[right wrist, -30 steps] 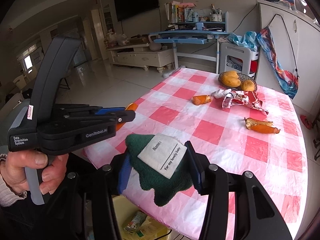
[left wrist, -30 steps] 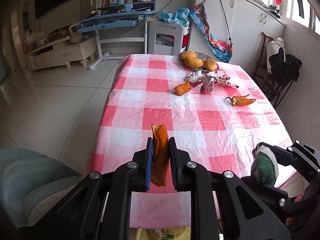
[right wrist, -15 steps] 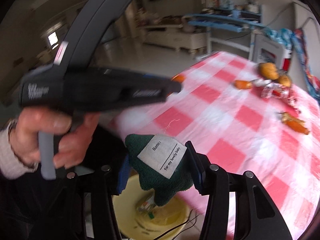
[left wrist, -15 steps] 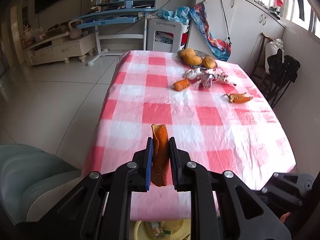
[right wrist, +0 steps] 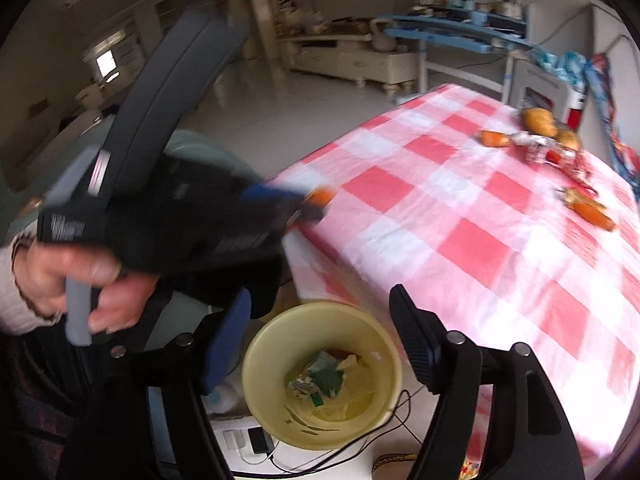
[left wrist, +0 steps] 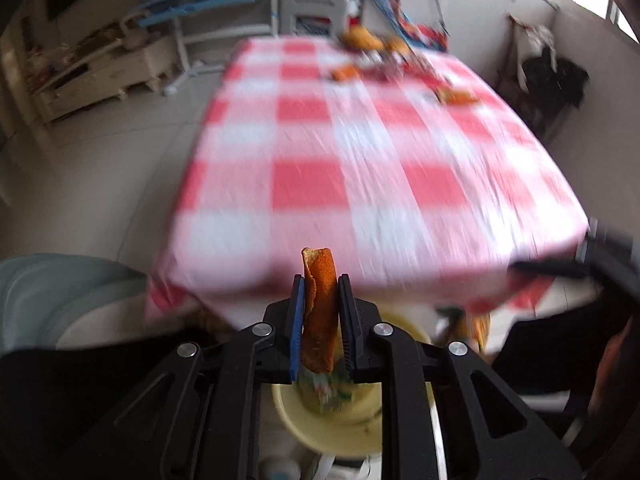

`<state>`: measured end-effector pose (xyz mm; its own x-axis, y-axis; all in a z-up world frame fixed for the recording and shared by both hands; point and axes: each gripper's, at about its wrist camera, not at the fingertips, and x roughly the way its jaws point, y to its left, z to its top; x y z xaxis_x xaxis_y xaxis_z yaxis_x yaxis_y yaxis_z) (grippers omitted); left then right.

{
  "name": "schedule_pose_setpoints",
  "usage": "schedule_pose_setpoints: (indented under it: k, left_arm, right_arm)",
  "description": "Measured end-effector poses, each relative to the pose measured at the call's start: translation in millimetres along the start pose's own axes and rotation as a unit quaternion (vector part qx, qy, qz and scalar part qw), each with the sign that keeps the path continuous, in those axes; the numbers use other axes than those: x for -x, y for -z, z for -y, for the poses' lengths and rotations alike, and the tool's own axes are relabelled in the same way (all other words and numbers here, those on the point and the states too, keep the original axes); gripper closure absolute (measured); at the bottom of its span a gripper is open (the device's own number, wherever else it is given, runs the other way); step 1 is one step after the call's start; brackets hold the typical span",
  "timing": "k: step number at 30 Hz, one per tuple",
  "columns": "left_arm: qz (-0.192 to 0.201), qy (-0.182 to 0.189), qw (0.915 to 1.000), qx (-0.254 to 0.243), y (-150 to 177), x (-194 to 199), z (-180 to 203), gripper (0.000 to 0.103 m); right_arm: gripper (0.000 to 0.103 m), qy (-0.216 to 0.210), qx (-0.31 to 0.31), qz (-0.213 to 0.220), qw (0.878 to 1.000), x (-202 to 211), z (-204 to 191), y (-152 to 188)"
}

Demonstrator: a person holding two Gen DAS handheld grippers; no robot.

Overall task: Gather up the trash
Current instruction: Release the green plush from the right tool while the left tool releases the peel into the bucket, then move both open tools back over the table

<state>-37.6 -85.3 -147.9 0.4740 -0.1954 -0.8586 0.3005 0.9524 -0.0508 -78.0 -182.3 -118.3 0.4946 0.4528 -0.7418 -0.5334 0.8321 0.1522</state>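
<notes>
Beside the checked table (right wrist: 460,216), the right hand-held gripper (right wrist: 324,340) is opening, empty now its green cloth (right wrist: 326,378) lies in the bin (right wrist: 256,360), while the left hand-held gripper (left wrist: 320,320), just loosening, still clamps the peel (left wrist: 319,312) above it.

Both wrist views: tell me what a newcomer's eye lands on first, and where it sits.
The red-and-white checked tablecloth fills both views, with scraps and fruit near its far end. In the left wrist view an orange peel stands upright between the left gripper fingers, whose jaws are opening. Below the table's near edge a yellow trash bin sits on the floor, framed by the right gripper, opening with nothing between its fingers.
</notes>
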Motion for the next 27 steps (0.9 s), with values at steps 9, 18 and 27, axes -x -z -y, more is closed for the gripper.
schedule_pose_setpoints:
  k: [9, 18, 27]
  left_arm:
    - [0.051, -0.043, 0.9977, -0.01, 15.6, 24.2, 10.6, 0.035]
    - [0.083, -0.064, 0.9943, 0.019, 4.2, 27.0, 7.2, 0.026]
    - [0.099, -0.049, 0.9938, 0.013, -51.1, 27.6, 6.1, 0.026]
  right_arm:
    - [0.02, 0.097, -0.08, 0.047, 0.991, 28.2, 31.6, 9.5]
    - [0.019, 0.12, -0.091, 0.047, 0.988, 19.6, 39.3, 4.8]
    - [0.019, 0.131, -0.073, 0.024, 0.988, 8.6, 48.8, -3.6]
